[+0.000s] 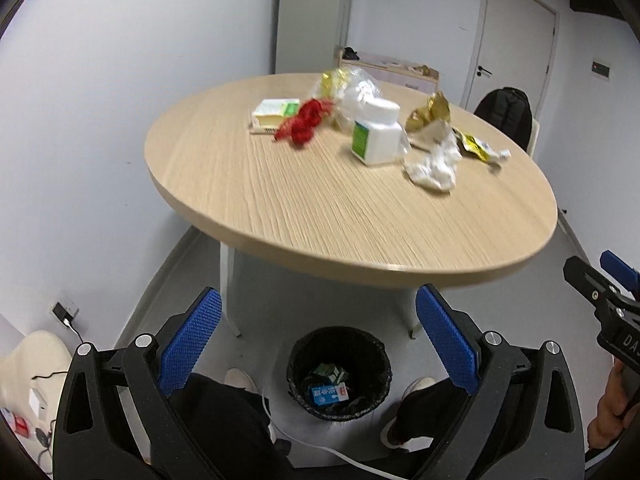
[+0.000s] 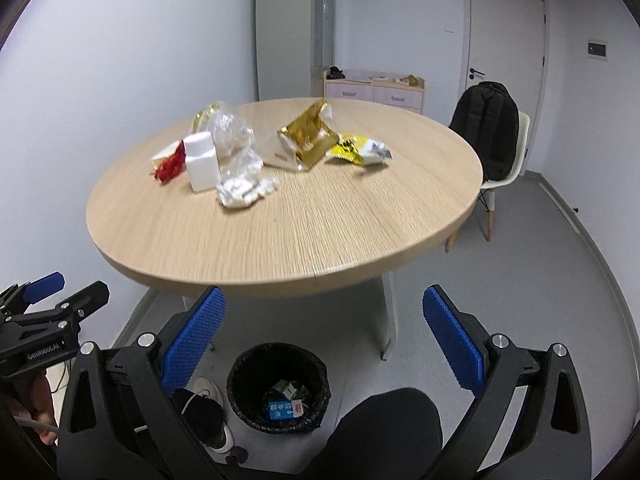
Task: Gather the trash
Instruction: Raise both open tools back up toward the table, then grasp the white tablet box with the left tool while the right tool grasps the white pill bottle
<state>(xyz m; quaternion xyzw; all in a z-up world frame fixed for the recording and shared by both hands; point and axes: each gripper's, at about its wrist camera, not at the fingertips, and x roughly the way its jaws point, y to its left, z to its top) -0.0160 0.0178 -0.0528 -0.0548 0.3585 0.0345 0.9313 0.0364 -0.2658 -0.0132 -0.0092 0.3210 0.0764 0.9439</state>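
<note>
A round wooden table [image 1: 320, 216] [image 2: 320, 232] holds trash: a red wrapper [image 1: 306, 120] [image 2: 170, 166], a white bottle [image 1: 378, 132] [image 2: 202, 162], crumpled white paper [image 1: 434, 164] [image 2: 244, 190], a gold bag [image 1: 430, 110] [image 2: 310, 138], a yellow wrapper [image 1: 476, 146] [image 2: 358, 151], clear plastic [image 1: 358, 86] [image 2: 230, 132] and a small box [image 1: 274, 114]. A black bin [image 1: 339, 372] [image 2: 279, 386] on the floor holds cartons. My left gripper [image 1: 318, 340] and right gripper [image 2: 324, 340] are both open and empty, held above the bin, short of the table's near edge.
A chair with a black backpack [image 2: 490, 128] [image 1: 506, 114] stands at the table's far right. A low cabinet [image 2: 374, 90] and a door [image 2: 504, 32] are at the back. The person's legs and shoes [image 1: 240, 380] flank the bin. Cables lie on the floor at left.
</note>
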